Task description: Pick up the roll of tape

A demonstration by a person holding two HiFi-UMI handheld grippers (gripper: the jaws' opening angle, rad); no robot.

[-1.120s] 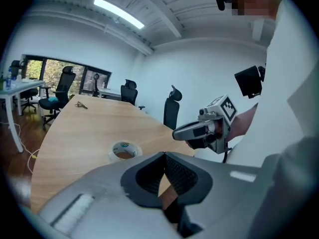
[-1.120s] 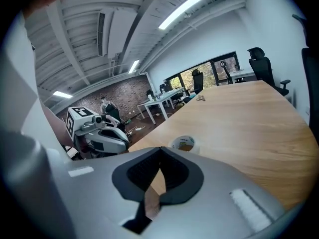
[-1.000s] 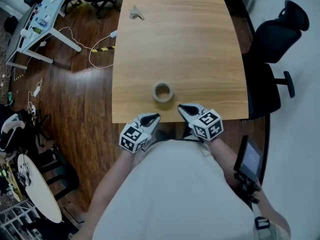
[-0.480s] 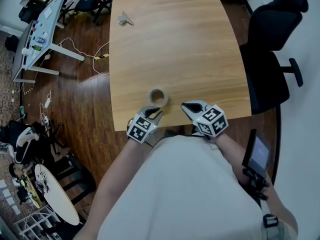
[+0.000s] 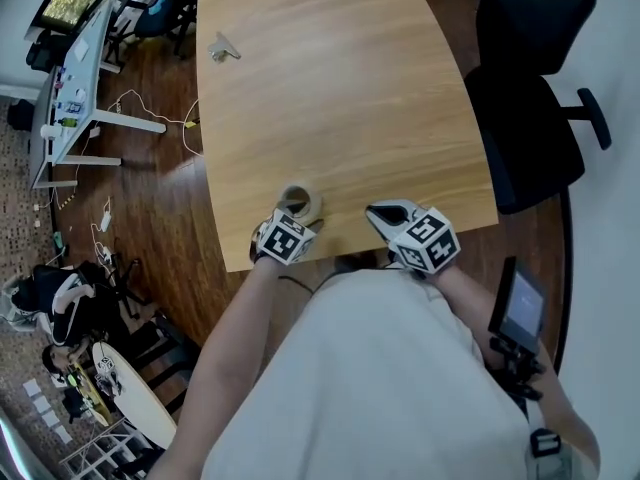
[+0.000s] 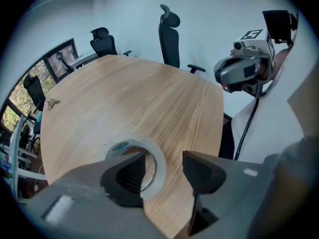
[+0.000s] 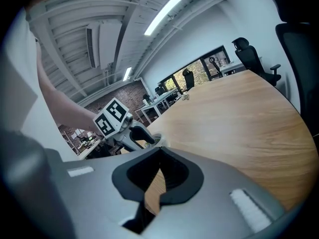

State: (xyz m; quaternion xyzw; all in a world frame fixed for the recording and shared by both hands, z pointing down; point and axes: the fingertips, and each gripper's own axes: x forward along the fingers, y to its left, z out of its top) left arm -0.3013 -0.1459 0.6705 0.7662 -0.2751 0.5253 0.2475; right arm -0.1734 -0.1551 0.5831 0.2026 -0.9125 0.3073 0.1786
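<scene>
Long pale wooden desk [image 5: 340, 98]; grey right tool [image 7: 160, 152] hovers by its near edge, jaws together, empty; grey left tool [image 6: 164, 164] opening, straddling the wall of the whitish, cardboard-cored tape roll [image 6: 156, 152] lying flat there.

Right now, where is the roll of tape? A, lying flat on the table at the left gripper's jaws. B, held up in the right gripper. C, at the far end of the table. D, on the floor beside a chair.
A: the roll of tape lies flat on the table, and the left gripper, its jaws opening, has one side of the ring between them, not pressed.
</scene>
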